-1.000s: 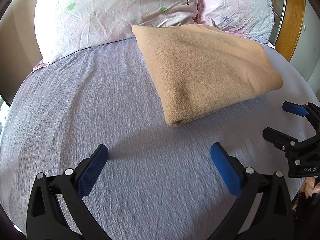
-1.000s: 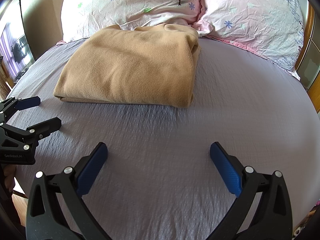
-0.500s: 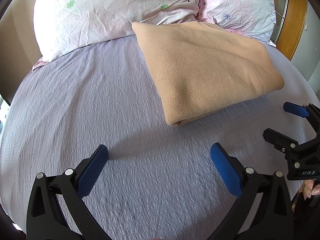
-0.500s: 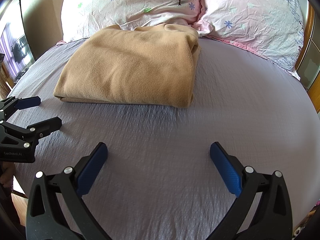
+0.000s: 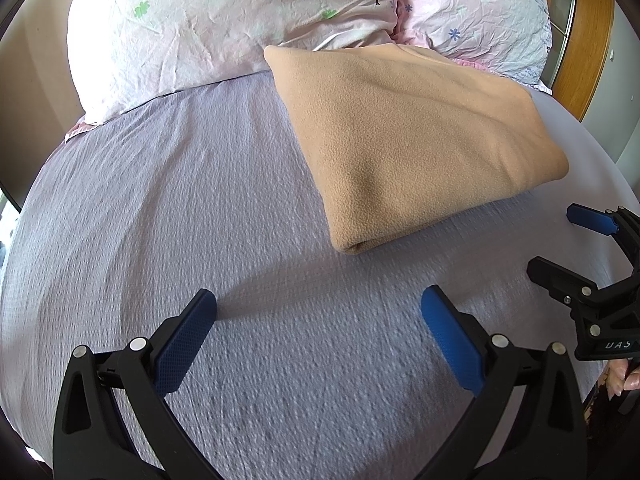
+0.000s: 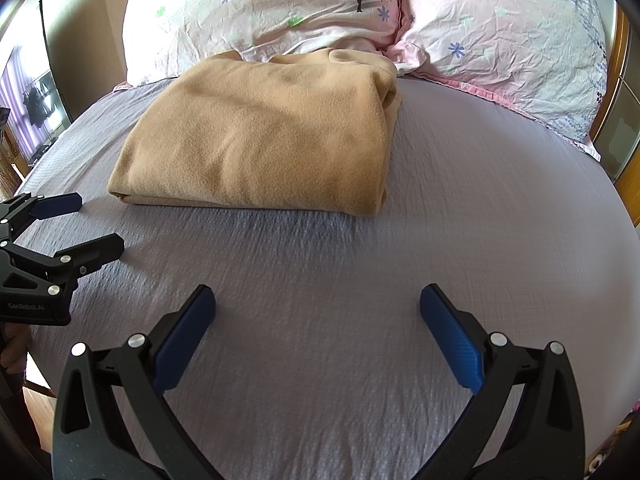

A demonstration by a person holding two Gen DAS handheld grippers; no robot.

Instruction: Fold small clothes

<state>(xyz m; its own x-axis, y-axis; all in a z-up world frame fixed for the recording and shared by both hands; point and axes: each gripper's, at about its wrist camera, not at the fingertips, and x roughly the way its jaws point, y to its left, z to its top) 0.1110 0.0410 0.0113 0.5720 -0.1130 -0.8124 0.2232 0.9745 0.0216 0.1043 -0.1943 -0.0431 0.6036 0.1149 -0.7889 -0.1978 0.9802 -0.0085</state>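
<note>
Left gripper (image 5: 318,312) and right gripper (image 6: 317,308): both spread wide, empty, over lilac bedsheet (image 6: 460,216). Folded tan fleece garment (image 6: 260,136) lies ahead, between them, untouched.

A wide bed covered in a crinkled lavender-grey sheet (image 6: 460,220) fills the room. Two rumpled pale pink pillows with small flower prints (image 6: 304,4) lean at its head, side by side and touching. A warm wooden frame with glass panels (image 5: 580,44) stands at the right. A beige wall (image 6: 96,28) rises on the left, and daylight falls brightly across everything.
</note>
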